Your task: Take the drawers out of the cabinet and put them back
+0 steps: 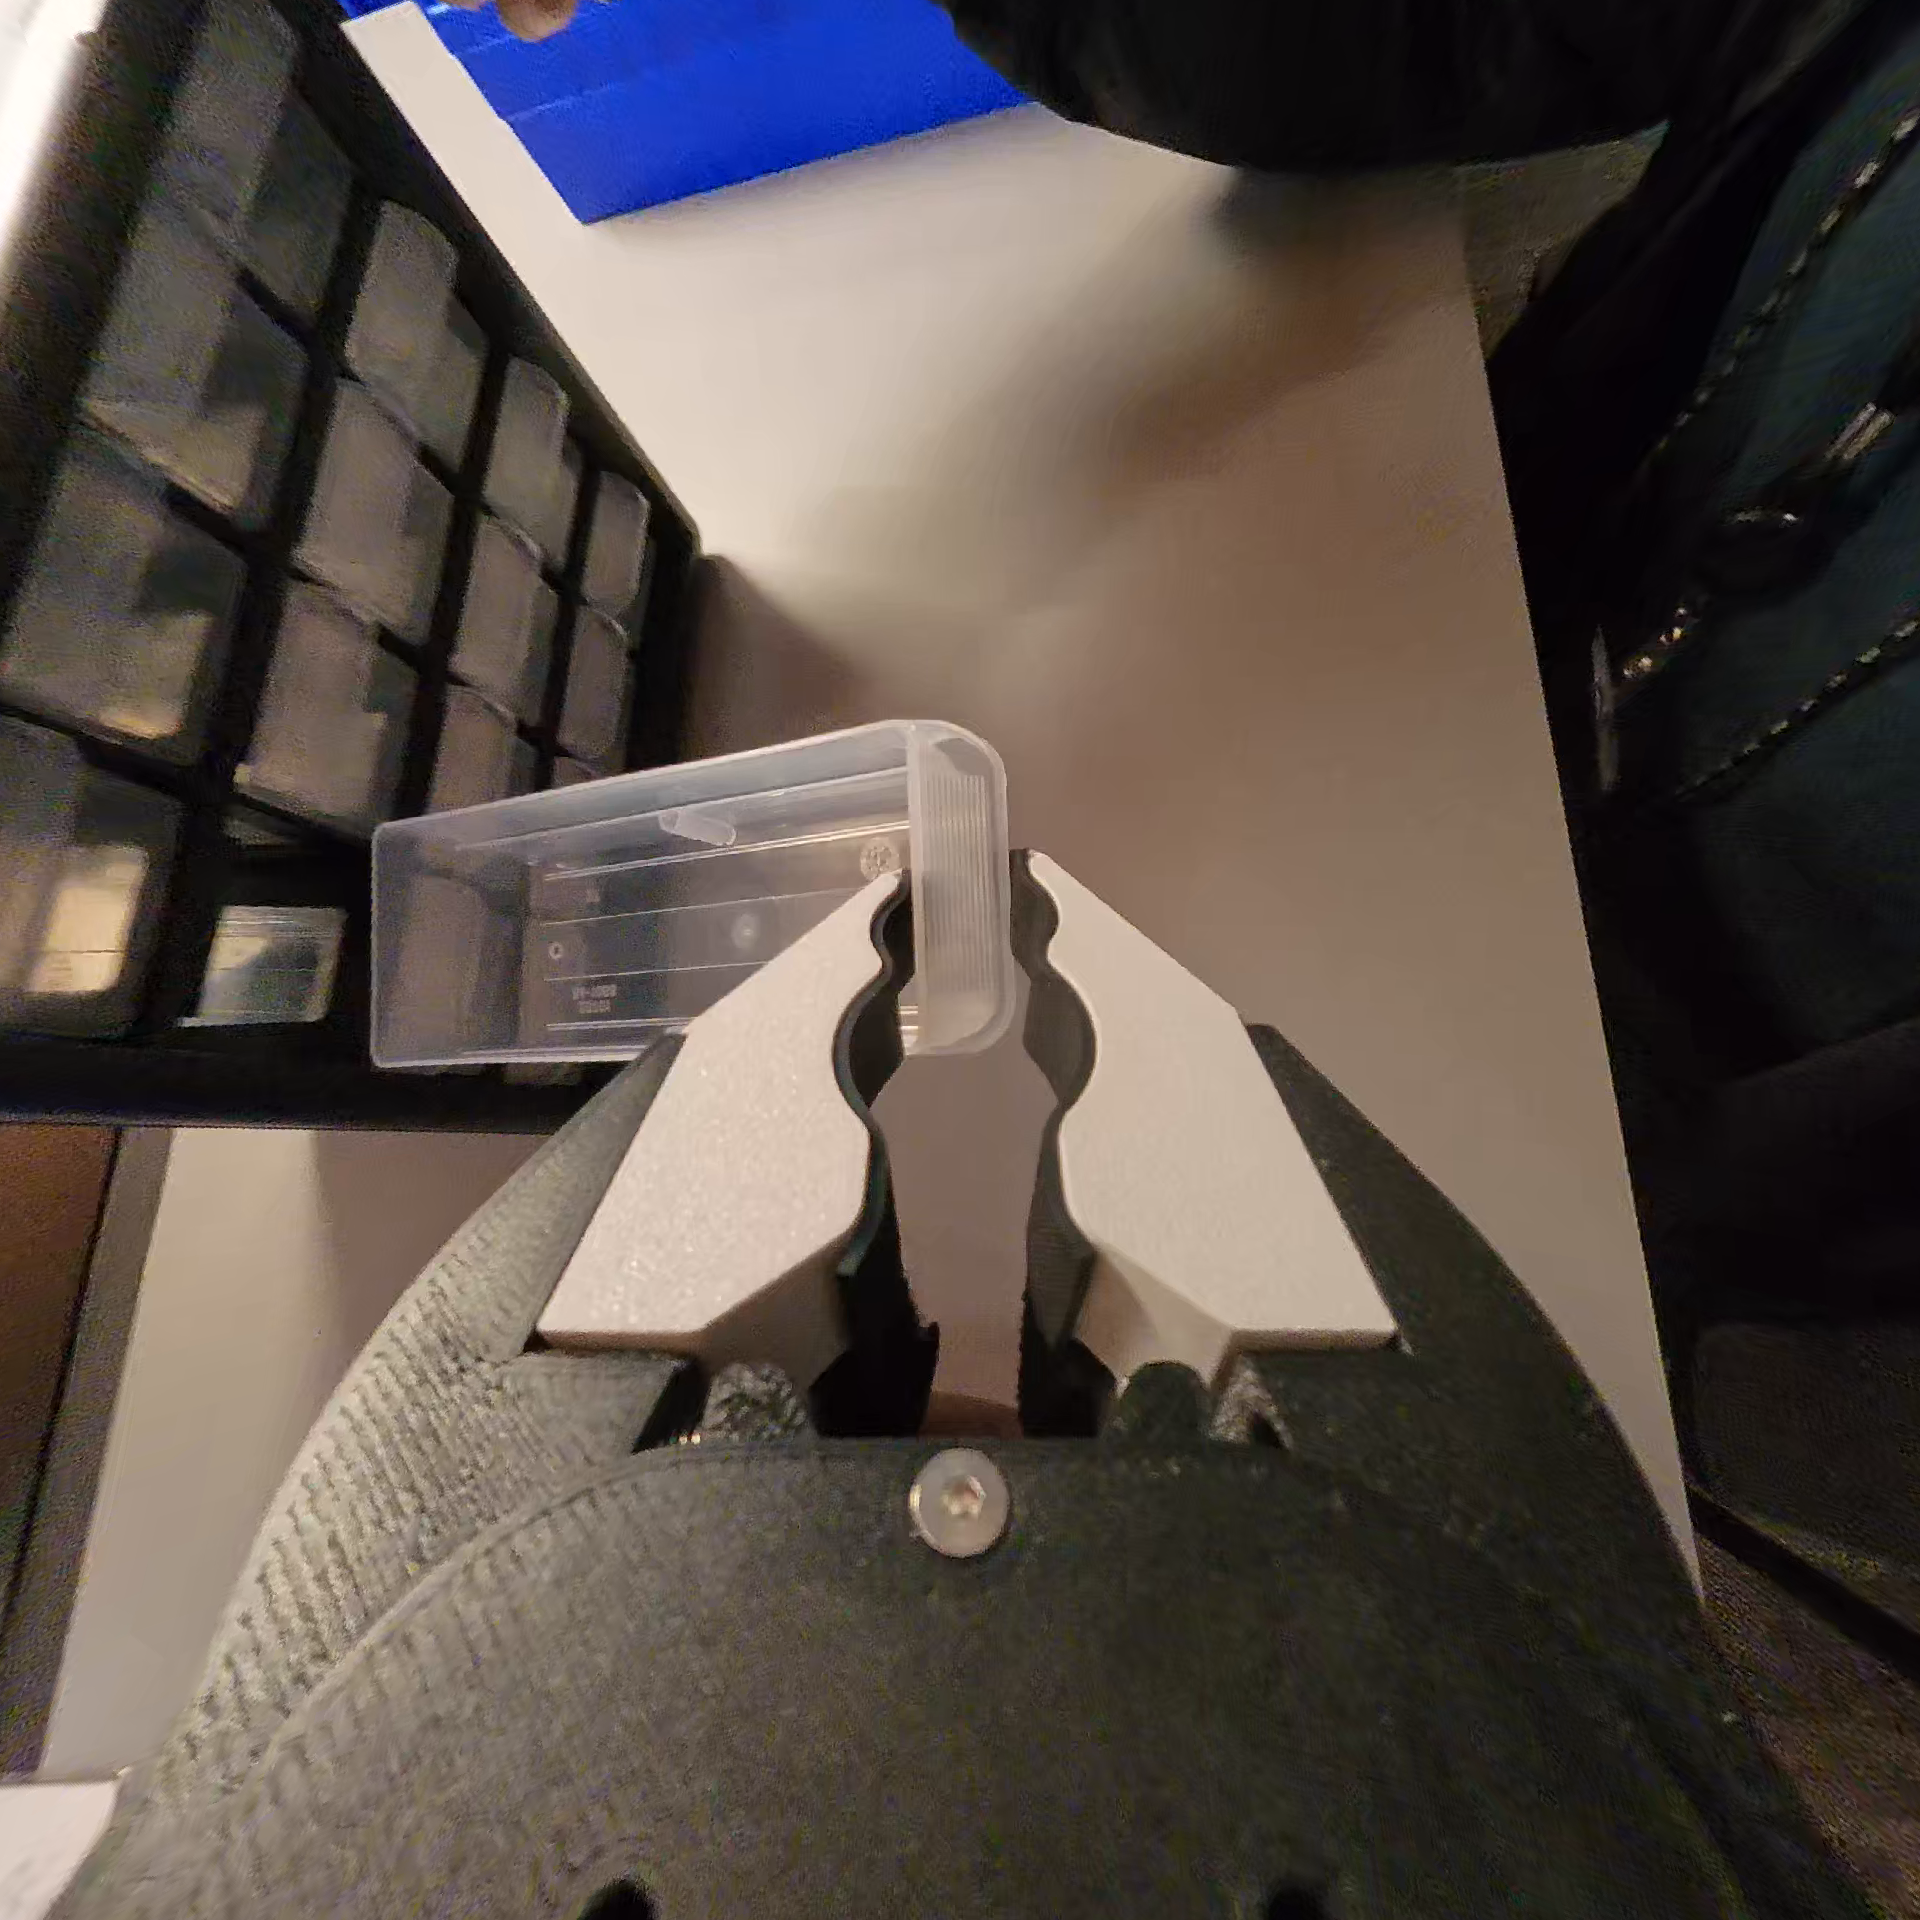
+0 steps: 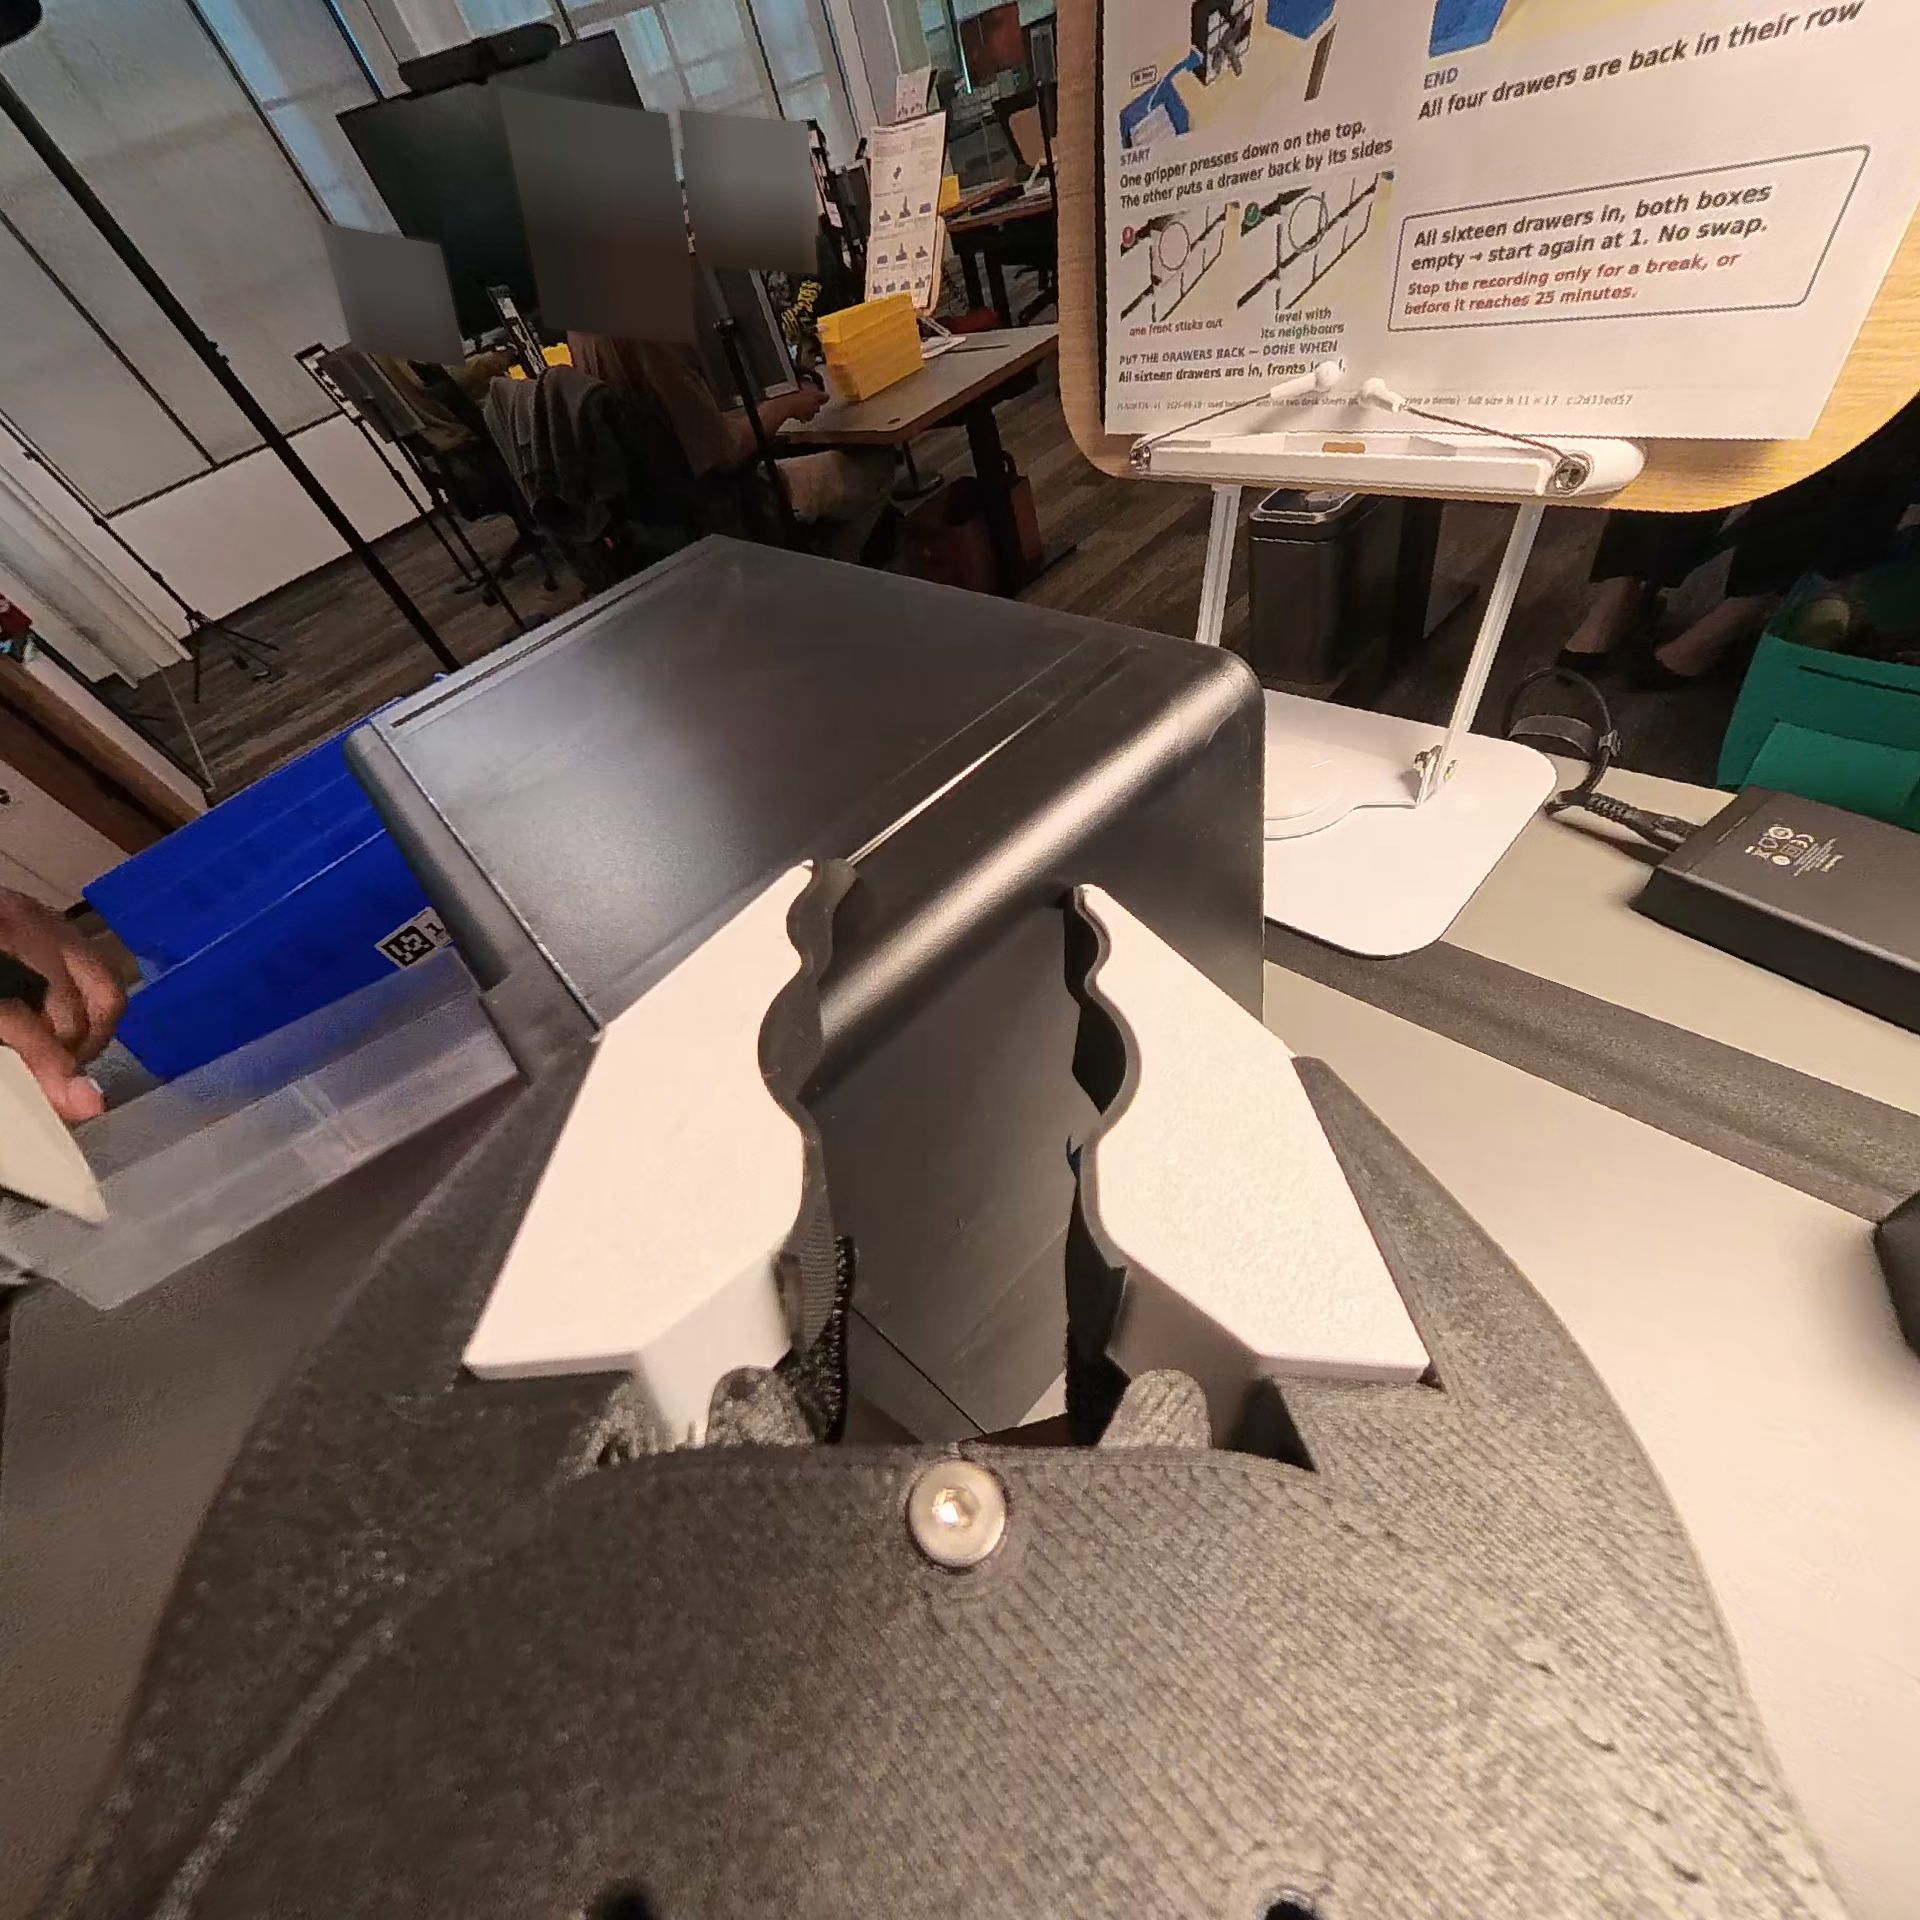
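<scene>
A: Cabinet [image 2: 790,769]: black, standing on the pale bench [image 1: 1039,468]; the left wrist view shows its front as a grid of translucent drawers [image 1: 384,520] in rows; the right wrist view looks down on its smooth black top and rounded corner.

B: Noted; beside it?

A: Blue bins [image 2: 249,894] just past the cabinet's far side; a white stand [image 2: 1392,831] carrying a printed instruction sheet [image 2: 1455,208] behind it; a black box [image 2: 1787,894] on the bench to the right.

B: Right hand-held gripper [image 2: 940,894]?

A: Spread; fingers straddle the cabinet's top edge near the corner; whether the pads press on the cabinet, cannot tell.

B: Left hand-held gripper [image 1: 958,883]?

A: Pinching the ribbed front handle [image 1: 961,894] of one clear drawer [image 1: 623,914]; both dark pads touch the handle's two faces; the fingers are narrowed round it.

B: Where is that drawer?

A: Out in front of the cabinet's lower rows, tilted slightly, its rear end near the cabinet face; whether it is still partly in its slot, cannot tell; in the right wrist view it shows as a blurred clear box at lower left, a person's hand [image 2: 52,997] beside it.
</scene>
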`<state>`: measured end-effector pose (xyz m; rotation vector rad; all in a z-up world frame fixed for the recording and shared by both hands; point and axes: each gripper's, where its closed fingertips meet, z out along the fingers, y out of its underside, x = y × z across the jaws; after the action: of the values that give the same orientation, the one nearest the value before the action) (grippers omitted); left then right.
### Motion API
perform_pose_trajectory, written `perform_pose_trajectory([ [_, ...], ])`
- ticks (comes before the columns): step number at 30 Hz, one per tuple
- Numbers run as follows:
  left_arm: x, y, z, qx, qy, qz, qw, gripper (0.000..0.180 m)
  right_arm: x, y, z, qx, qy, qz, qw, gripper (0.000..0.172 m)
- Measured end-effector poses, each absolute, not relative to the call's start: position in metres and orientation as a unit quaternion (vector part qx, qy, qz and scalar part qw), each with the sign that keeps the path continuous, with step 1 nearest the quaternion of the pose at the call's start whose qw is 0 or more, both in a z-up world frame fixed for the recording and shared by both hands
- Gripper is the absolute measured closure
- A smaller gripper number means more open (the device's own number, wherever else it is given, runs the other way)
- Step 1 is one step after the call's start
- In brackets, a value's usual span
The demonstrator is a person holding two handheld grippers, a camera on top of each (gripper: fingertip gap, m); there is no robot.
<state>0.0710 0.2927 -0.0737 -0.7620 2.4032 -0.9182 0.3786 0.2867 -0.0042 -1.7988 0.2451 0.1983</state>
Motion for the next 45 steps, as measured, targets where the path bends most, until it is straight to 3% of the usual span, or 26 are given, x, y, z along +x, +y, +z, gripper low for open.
perform_pose_trajectory([
  [13,0.102,0.311,-0.058,-0.295,0.888,-0.301,0.181,0.163,0.379,0.287,-0.004,-0.779,0.106,0.089,0.612,0.125],
  [21,0.112,0.324,-0.061,-0.269,0.902,-0.266,0.208,0.163,0.379,0.287,-0.004,-0.779,0.105,0.090,0.612,0.125],
  [25,0.120,0.330,-0.082,-0.226,0.903,-0.234,0.281,0.163,0.379,0.287,-0.004,-0.779,0.105,0.089,0.612,0.125],
  [29,0.149,0.361,-0.079,-0.236,0.856,-0.191,0.419,0.159,0.379,0.287,-0.004,-0.779,0.105,0.089,0.612,0.125],
  [30,0.155,0.366,-0.074,-0.239,0.838,-0.192,0.451,0.153,0.379,0.287,-0.004,-0.779,0.105,0.089,0.612,0.125],
  [32,0.165,0.370,-0.062,-0.220,0.801,-0.194,0.522,0.125,0.379,0.287,-0.004,-0.779,0.105,0.088,0.612,0.125],
  [33,0.167,0.371,-0.058,-0.198,0.782,-0.188,0.560,0.123,0.379,0.287,-0.004,-0.779,0.104,0.088,0.612,0.125],
  [38,0.168,0.373,-0.062,-0.218,0.714,-0.187,0.639,0.121,0.379,0.287,-0.004,-0.779,0.104,0.087,0.612,0.125],
  [43,0.162,0.374,-0.062,-0.236,0.686,-0.192,0.661,0.127,0.379,0.287,-0.004,-0.779,0.104,0.086,0.612,0.125],
  [45,0.164,0.378,-0.061,-0.252,0.676,-0.192,0.665,0.141,0.379,0.287,-0.004,-0.780,0.103,0.086,0.612,0.125],
])
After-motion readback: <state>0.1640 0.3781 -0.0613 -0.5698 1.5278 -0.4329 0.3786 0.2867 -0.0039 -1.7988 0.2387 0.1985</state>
